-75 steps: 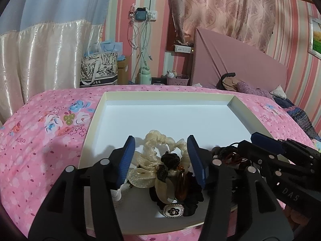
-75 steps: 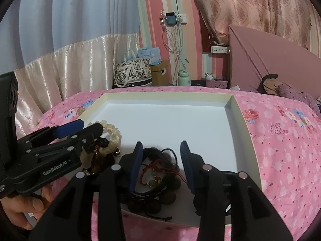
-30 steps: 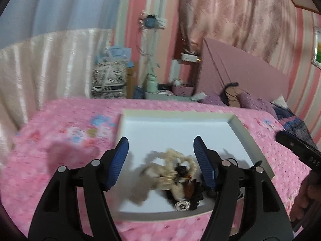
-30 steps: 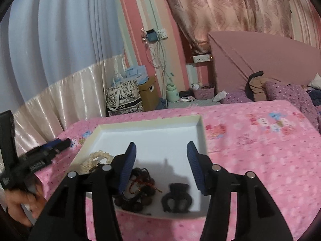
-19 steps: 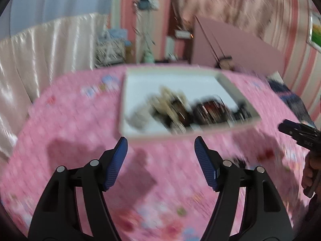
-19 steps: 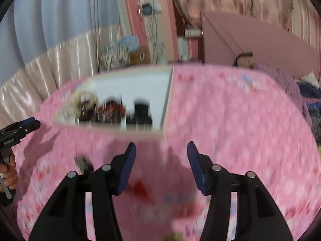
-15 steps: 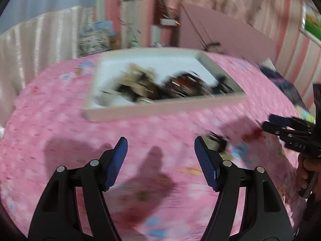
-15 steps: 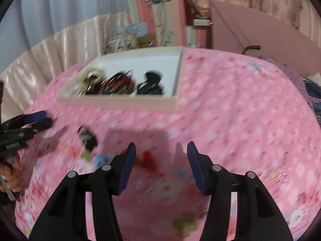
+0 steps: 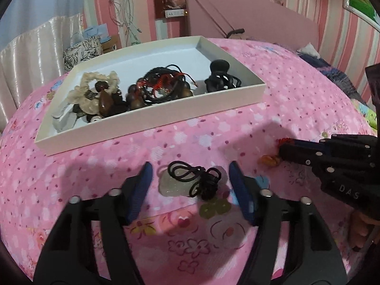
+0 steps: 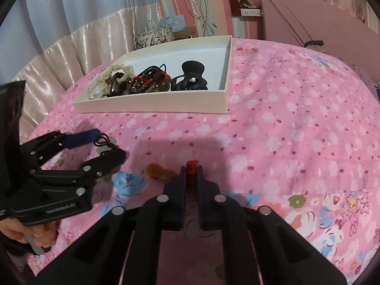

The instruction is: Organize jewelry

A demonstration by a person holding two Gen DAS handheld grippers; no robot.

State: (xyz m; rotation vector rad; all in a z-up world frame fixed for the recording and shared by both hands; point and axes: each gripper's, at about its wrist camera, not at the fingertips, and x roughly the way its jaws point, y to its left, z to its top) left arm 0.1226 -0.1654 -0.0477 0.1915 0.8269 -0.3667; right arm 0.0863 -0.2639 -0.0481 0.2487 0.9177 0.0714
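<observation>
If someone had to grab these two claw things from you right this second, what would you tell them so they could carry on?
Left gripper: open, fingers on either side of a black cord with a clear pendant lying on the pink bedspread; not gripped yet.
Right gripper: shut on a small red piece, low over the bedspread; an amber bead lies just to its left.
White box: already holds a cream scrunchie, wooden bead bracelets and a black hair claw.
Left to do: probably close on the cord, then carry both loose pieces into the box.
</observation>
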